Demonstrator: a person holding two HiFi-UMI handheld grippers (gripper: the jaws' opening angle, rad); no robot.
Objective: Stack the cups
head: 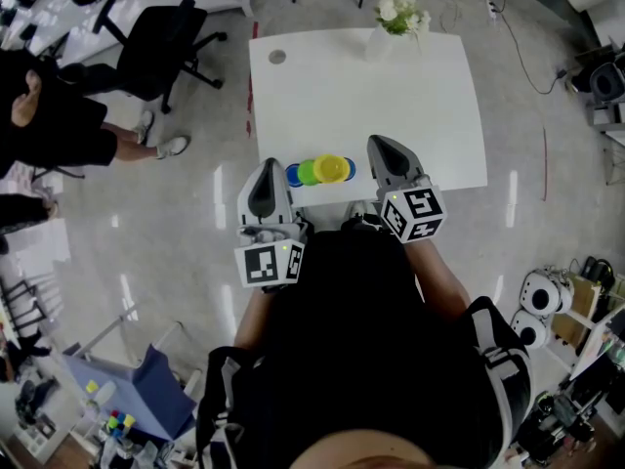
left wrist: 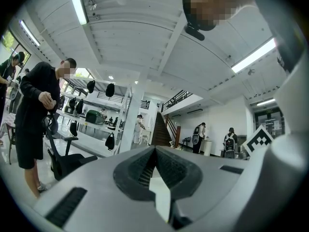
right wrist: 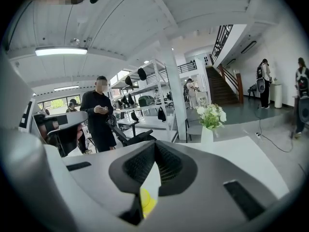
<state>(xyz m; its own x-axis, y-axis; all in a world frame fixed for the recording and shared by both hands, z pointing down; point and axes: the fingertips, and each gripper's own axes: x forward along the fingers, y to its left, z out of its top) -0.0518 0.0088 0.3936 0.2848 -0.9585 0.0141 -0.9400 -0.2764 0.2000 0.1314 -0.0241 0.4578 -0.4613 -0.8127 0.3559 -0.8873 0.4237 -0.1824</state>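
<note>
**A:** Cups (head: 320, 171), where are they?

**B:** At the near edge of the white table (head: 391, 86), in a short row: blue cup (head: 294, 175), green cup (head: 309, 172), yellow cup (head: 332, 168). From above their rims overlap. I cannot tell if any sits inside another.

**A:** And the left gripper (head: 269, 164)?

**B:** Just left of the row, beside the blue cup. Its jaws are clenched together with nothing between them.

**A:** The right gripper (head: 379, 142)?

**B:** Just right of the yellow cup, over the table edge. Its jaws are pressed together too, and they grasp nothing. In the right gripper view, yellow shows below the gap behind the tips.

**A:** Anything else on the table?

**B:** A vase (head: 381, 42) of white flowers (head: 398, 13) at the far edge, well apart from the cups.
</note>
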